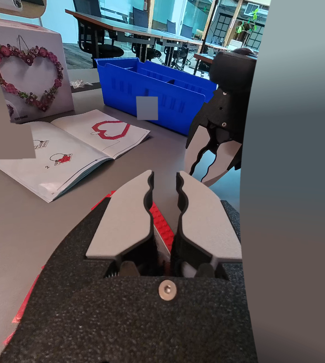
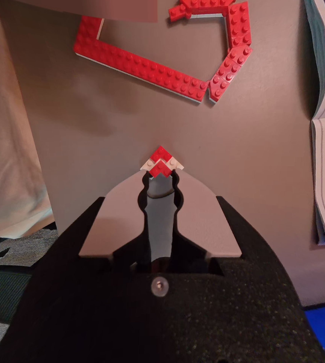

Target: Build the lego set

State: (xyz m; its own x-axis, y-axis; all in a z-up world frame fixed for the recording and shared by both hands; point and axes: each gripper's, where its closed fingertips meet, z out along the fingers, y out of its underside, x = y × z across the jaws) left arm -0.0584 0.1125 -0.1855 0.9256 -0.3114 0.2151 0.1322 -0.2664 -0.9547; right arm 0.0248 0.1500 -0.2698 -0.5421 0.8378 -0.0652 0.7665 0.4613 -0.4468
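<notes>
Between my right gripper (image 2: 160,173) fingers, which are narrow and pinch it at the tips, I hold a small red and white plate assembly (image 2: 161,162) above the grey tabletop (image 2: 236,157), and the red heart frame (image 2: 157,70) lies flat on the tabletop farther ahead, well apart from it. My left gripper (image 1: 165,177) has its fingers apart with a narrow gap and nothing between them, and it hovers over a part of the red frame. Behind it I see the open instruction booklet (image 1: 75,153), the set box (image 1: 28,72) standing upright, and a blue bin (image 1: 153,94).
</notes>
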